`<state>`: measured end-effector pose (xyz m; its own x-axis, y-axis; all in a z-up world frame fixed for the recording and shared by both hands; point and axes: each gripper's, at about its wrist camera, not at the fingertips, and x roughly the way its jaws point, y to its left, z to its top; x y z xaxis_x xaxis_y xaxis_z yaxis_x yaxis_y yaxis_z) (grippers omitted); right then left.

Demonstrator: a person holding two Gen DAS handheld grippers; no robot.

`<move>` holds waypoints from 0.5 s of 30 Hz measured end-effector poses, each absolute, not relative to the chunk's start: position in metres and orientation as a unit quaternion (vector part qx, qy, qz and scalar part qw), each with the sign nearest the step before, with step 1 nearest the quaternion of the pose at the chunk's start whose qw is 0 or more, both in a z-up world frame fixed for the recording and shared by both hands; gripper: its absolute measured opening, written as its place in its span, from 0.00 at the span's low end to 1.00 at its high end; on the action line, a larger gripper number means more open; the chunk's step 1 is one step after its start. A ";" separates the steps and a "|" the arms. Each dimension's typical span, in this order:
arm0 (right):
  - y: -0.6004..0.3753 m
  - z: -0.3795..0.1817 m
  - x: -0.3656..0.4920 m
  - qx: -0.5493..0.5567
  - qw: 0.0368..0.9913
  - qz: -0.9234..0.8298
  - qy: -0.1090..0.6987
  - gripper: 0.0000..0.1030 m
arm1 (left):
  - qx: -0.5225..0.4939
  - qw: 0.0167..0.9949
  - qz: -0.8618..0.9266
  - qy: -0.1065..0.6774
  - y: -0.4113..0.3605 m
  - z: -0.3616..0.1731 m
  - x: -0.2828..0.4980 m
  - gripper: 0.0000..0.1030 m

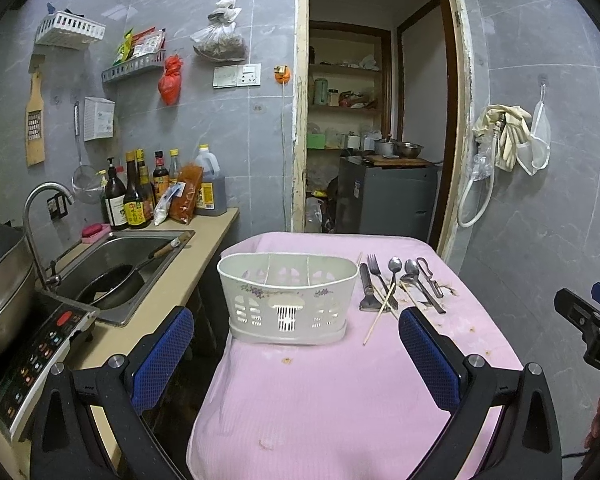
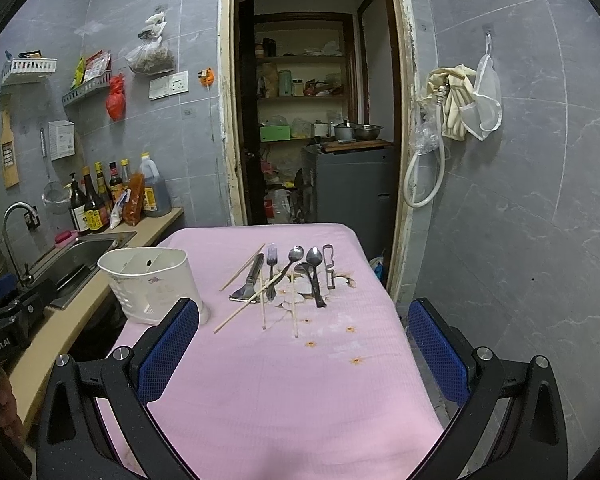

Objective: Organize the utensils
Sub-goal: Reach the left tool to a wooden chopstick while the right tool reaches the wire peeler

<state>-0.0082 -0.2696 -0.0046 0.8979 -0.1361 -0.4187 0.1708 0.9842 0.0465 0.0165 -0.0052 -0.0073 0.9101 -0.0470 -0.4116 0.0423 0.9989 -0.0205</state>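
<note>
While empty, both tongs, left [image 1: 296, 356] and right [image 2: 304, 344], hover spread above the table [image 2: 284, 392].

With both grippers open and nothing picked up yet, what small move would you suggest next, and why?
I would probably bring the right gripper forward and down toward the fork. The white caddy looks empty, all the utensils lie loose on the pink cloth, and this pile sits nearer the right gripper than the left gripper. The chopsticks cross other pieces, so they seem harder to start with.

Steel utensils [image 2: 296, 276] and chopsticks [image 2: 244, 310] lie beside the empty white caddy [image 1: 288, 298].
</note>
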 end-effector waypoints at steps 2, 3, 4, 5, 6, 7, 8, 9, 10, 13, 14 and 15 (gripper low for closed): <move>-0.271 -0.003 -0.005 0.042 0.973 -0.083 0.210 0.99 | -0.008 0.978 -0.028 0.208 -0.007 -0.005 0.023 1.00; -0.273 -0.002 -0.004 0.040 0.973 -0.086 0.209 0.99 | -0.011 0.978 -0.032 0.207 -0.008 -0.002 0.028 1.00; -0.274 -0.001 -0.001 0.037 0.973 -0.088 0.209 0.99 | -0.013 0.978 -0.036 0.205 -0.011 0.000 0.033 1.00; -0.277 0.001 0.003 0.036 0.973 -0.090 0.209 0.99 | -0.013 0.978 -0.039 0.203 -0.013 0.002 0.038 1.00; -0.280 0.004 0.007 0.035 0.974 -0.090 0.207 0.99 | -0.013 0.979 -0.043 0.201 -0.016 0.005 0.043 1.00; -0.283 0.006 0.010 0.034 0.974 -0.090 0.205 0.99 | -0.013 0.979 -0.047 0.199 -0.019 0.007 0.049 1.00; -0.286 0.008 0.015 0.034 0.974 -0.090 0.204 0.99 | -0.013 0.979 -0.050 0.196 -0.024 0.009 0.055 1.00; -0.290 0.011 0.021 0.034 0.975 -0.090 0.202 0.99 | -0.013 0.979 -0.053 0.194 -0.028 0.012 0.060 1.00; -0.294 0.014 0.028 0.034 0.975 -0.089 0.201 0.99 | -0.013 0.980 -0.057 0.191 -0.032 0.014 0.066 1.00; -0.307 0.021 0.048 0.033 0.976 -0.084 0.196 0.99 | -0.011 0.981 -0.069 0.182 -0.048 0.021 0.085 1.00; -0.313 0.024 0.057 0.032 0.977 -0.079 0.193 0.99 | -0.011 0.981 -0.072 0.179 -0.053 0.023 0.092 1.00; -0.317 0.025 0.064 0.031 0.978 -0.074 0.192 0.99 | -0.011 0.981 -0.076 0.176 -0.059 0.024 0.098 1.00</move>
